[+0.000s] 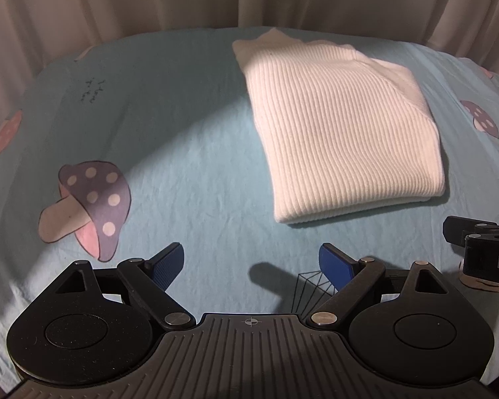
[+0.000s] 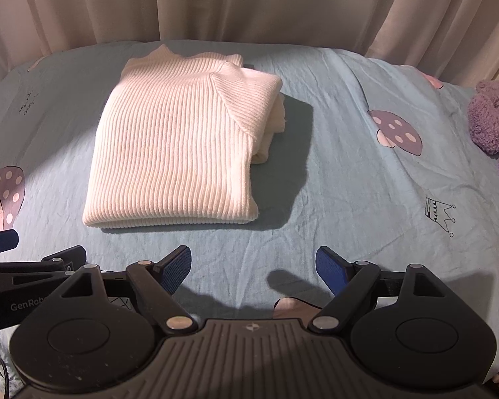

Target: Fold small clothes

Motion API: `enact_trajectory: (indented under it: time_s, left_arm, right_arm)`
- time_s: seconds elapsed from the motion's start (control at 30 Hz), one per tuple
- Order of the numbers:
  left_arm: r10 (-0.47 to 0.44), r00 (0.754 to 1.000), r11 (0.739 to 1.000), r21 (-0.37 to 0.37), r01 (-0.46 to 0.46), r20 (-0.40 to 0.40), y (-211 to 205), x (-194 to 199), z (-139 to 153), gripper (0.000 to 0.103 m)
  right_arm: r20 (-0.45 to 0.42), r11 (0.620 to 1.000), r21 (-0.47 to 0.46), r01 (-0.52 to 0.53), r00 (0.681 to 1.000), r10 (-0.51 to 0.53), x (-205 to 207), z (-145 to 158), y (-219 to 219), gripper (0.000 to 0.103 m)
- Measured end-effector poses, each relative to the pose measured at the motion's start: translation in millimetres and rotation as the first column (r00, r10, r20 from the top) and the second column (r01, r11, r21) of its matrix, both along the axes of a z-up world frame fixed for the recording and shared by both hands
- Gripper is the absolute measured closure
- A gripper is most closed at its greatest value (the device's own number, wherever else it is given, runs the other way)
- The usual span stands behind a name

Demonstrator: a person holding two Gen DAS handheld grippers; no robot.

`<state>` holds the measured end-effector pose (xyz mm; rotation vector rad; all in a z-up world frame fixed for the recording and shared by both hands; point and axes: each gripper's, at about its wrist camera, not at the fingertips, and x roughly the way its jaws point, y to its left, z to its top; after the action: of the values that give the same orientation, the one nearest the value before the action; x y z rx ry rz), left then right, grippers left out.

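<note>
A white ribbed sweater (image 1: 342,126) lies folded into a neat rectangle on the light blue sheet (image 1: 189,153); it also shows in the right wrist view (image 2: 179,146), left of centre. My left gripper (image 1: 252,261) is open and empty, a little short of the sweater's near edge and to its left. My right gripper (image 2: 253,266) is open and empty, just short of the sweater's near right corner. Part of the right gripper shows at the right edge of the left wrist view (image 1: 482,246), and part of the left gripper at the left edge of the right wrist view (image 2: 23,266).
The sheet has mushroom prints (image 1: 89,206) and a small crown print (image 2: 439,214). A purple plush toy (image 2: 495,123) lies at the far right. Beige curtains (image 2: 249,3) hang behind the bed's far edge.
</note>
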<state>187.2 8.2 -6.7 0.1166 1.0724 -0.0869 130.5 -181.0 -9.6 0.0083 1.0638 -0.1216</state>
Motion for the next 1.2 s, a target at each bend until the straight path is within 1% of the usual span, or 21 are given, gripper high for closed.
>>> enact_trajectory:
  time_s: [0.1, 0.33, 0.53, 1.2]
  left_arm:
    - [0.000, 1.000, 1.000, -0.009, 0.000, -0.006, 1.2, 1.6, -0.3, 0.011]
    - [-0.006, 1.000, 1.000, -0.006, 0.006, -0.005, -0.2, 2.3, -0.3, 0.011]
    - [0.001, 1.000, 1.000, -0.023, -0.002, -0.028, -0.4, 3.5, -0.8, 0.011]
    - [-0.007, 0.999, 1.000, -0.016, 0.006, -0.031, -3.0, 2.4, -0.9, 0.011]
  right_arm:
    - [0.001, 1.000, -0.003, 0.003, 1.000, -0.003, 0.2, 0.0, 1.5, 0.021]
    - [0.001, 1.000, -0.006, -0.001, 1.000, 0.001, 0.8, -0.1, 1.6, 0.021]
    - [0.001, 1.000, -0.004, -0.002, 1.000, 0.002, 2.0, -0.6, 0.3, 0.021]
    - [-0.007, 1.000, -0.006, 0.007, 1.000, -0.007, 2.2, 0.1, 0.1, 0.021]
